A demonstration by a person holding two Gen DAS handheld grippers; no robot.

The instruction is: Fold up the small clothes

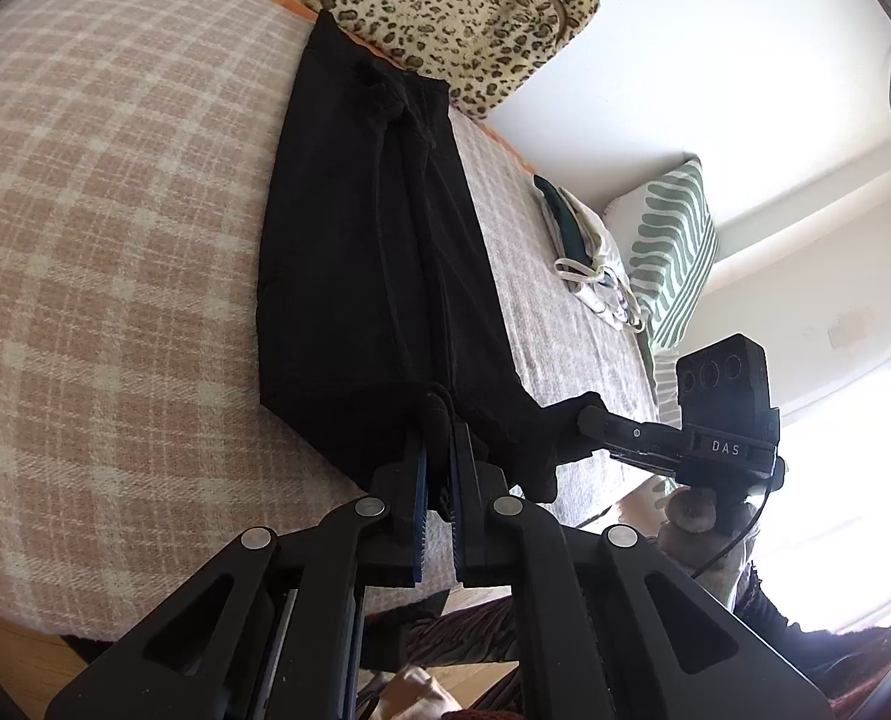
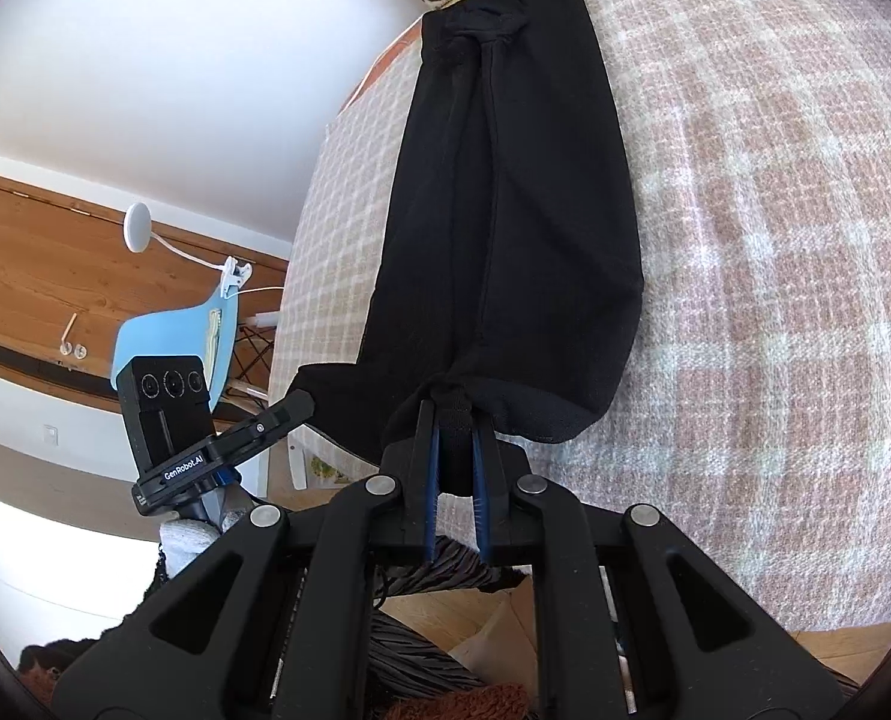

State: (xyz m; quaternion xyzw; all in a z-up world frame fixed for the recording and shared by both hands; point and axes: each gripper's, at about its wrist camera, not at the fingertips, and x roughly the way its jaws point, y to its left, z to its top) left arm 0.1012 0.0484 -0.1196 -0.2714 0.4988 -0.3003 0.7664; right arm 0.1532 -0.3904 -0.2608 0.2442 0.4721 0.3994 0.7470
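The bed carried a pink-and-cream checked blanket, and to the left of the garment a wide stretch of it lay open, running out to an orange-trimmed far edge. The near edge dropped to wooden floor just below both tools.

One black garment lay down the middle of the blanket, folded into a long narrow strip. Its long axis ran from the near edge of the bed away toward the leopard-print cushion at the far side, with a bunched knot of cloth near that far end. The near end was lifted off the blanket at two corners.

The left tool was closed tight on one near corner of the black garment, cloth pinched between its blue-padded fingers. The right tool was likewise clamped on the other near corner, the two tools close beside each other at the bed's edge.

Right of the garment a narrower band of blanket stayed free, then one small pile of folded clothes near the far edge, well apart from the black strip, and one green-striped pillow beyond it by the wall.
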